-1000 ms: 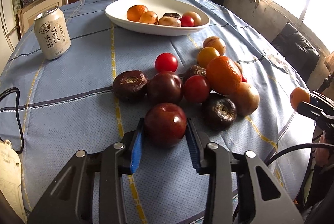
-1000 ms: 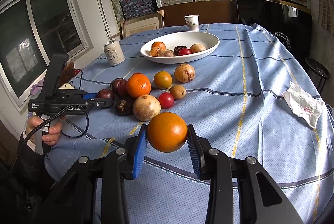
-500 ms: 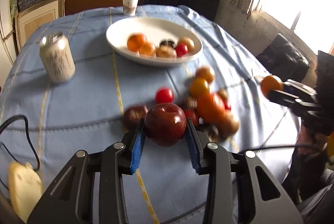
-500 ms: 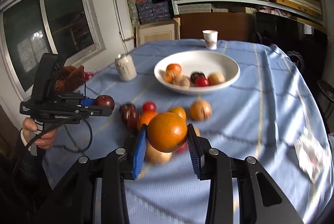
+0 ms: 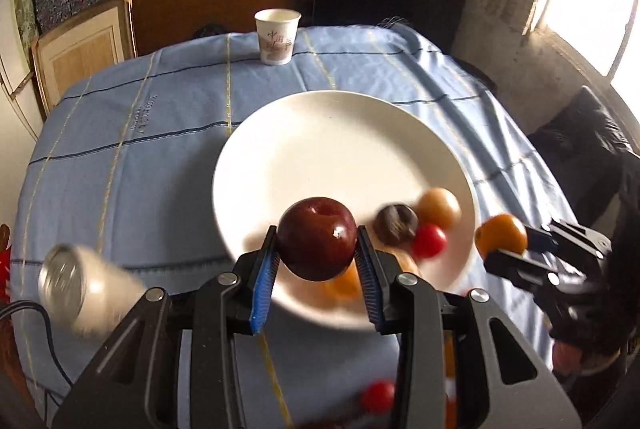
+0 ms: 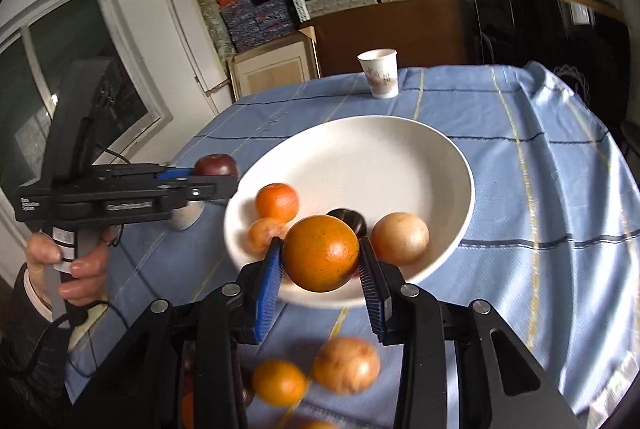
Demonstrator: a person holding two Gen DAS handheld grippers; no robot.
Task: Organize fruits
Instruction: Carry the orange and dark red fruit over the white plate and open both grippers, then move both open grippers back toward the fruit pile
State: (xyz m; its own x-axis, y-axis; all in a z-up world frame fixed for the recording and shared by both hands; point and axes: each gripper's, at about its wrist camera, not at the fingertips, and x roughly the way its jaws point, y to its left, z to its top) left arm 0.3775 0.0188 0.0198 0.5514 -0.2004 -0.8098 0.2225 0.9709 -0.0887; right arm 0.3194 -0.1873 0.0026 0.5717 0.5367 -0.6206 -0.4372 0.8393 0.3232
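Dark red apple (image 5: pixel 317 244) clamped between blue pads of left gripper (image 5: pixel 316 269), held above near edge of white bowl (image 5: pixel 320 149). Orange (image 6: pixel 322 253) gripped in right gripper (image 6: pixel 322 273), also over bowl's near rim. Several fruits already inside bowl. Paper cup (image 5: pixel 277 36) far side, on blue tablecloth (image 5: pixel 120 157); can (image 5: pixel 82 295) near left.

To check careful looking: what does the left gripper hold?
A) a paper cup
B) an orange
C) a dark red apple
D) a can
C: the left gripper is shut on the apple; the orange sits in the right gripper.
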